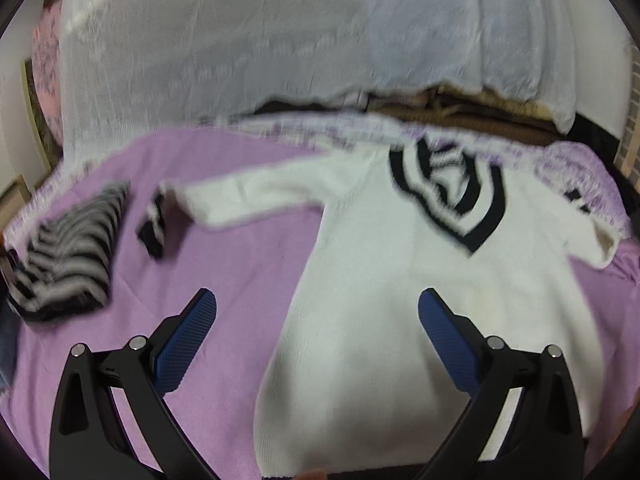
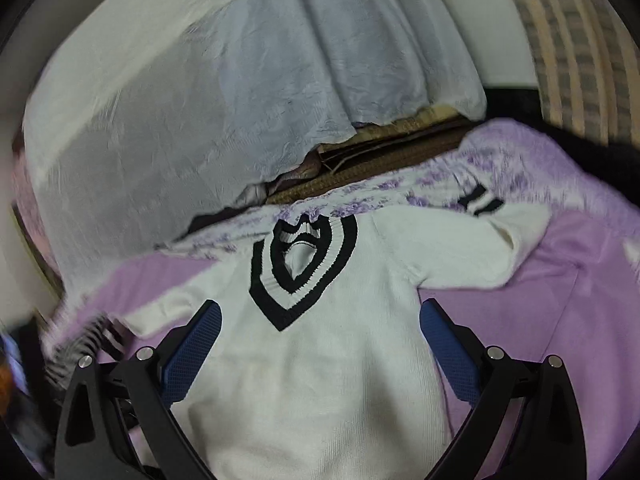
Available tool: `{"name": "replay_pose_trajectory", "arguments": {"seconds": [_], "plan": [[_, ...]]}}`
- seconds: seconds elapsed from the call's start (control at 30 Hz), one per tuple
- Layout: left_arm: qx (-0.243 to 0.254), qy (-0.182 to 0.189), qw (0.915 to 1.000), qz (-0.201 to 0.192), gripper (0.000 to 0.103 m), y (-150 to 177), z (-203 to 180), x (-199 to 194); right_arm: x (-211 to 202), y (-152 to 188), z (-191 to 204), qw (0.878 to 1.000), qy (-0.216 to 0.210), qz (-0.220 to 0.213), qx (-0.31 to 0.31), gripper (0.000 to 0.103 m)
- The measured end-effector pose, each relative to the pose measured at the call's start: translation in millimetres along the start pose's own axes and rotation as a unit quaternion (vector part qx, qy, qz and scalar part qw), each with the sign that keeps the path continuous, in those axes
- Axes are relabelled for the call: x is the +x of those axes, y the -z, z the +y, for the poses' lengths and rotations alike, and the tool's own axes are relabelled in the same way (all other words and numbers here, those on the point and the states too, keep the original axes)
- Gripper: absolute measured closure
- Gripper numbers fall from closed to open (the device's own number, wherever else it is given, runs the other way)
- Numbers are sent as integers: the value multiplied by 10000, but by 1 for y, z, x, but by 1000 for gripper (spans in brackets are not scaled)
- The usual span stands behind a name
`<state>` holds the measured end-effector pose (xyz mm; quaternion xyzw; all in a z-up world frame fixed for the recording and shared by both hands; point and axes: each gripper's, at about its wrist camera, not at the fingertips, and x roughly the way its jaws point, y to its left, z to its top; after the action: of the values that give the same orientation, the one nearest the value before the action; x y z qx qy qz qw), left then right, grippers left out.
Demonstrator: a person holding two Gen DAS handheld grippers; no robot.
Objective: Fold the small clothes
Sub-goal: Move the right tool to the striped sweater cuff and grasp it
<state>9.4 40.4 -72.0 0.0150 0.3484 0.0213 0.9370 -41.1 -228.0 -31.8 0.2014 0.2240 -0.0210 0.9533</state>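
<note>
A small white sweater (image 1: pixel 400 300) with a black-striped V-neck collar (image 1: pixel 448 192) lies spread flat on a purple blanket (image 1: pixel 224 264), its left sleeve stretched out to a black-and-white striped cuff (image 1: pixel 154 224). My left gripper (image 1: pixel 317 300) hovers open over the sweater's lower left side, holding nothing. In the right wrist view the same sweater (image 2: pixel 320 360) fills the middle, with its collar (image 2: pixel 304 268) just ahead. My right gripper (image 2: pixel 320 312) is open above the chest, nothing between its blue pads (image 2: pixel 196 348). The right sleeve (image 2: pixel 480 240) bends toward the blanket's far edge.
A folded black-and-white striped garment (image 1: pixel 68 256) sits on the blanket at the left. A white cloth-covered backrest (image 1: pixel 280 40) rises behind the blanket, with brown woven material (image 2: pixel 392 148) in the gap. A striped cushion (image 2: pixel 576 40) is at the far right.
</note>
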Motion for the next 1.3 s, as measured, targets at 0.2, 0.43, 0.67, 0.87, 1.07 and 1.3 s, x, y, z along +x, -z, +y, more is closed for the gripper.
{"name": "replay_pose_trajectory", "arguments": {"seconds": [0.2,0.43,0.67,0.87,1.07,1.3], "plan": [[14,-19,9989,475,4,8,3,29,4,-20,-64,9922,-193,467,1138,7],[347,-280,9939,1007,4,19,-12,55,30,-63,-145,9866,440,815,1342,42],[241,-264,9932,1104,4,20,-9,59,80,-82,-154,9806,1595,1019,505,42],[62,-109,9926,1211,4,19,-6,64,147,-101,-151,9565,2609,1293,-201,42],[-57,-20,9919,1268,4,18,-5,68,190,-108,-163,9438,2932,1514,-188,42],[-76,-1,9919,1271,4,20,-5,68,217,-99,-173,9320,3186,1715,-223,62]]}}
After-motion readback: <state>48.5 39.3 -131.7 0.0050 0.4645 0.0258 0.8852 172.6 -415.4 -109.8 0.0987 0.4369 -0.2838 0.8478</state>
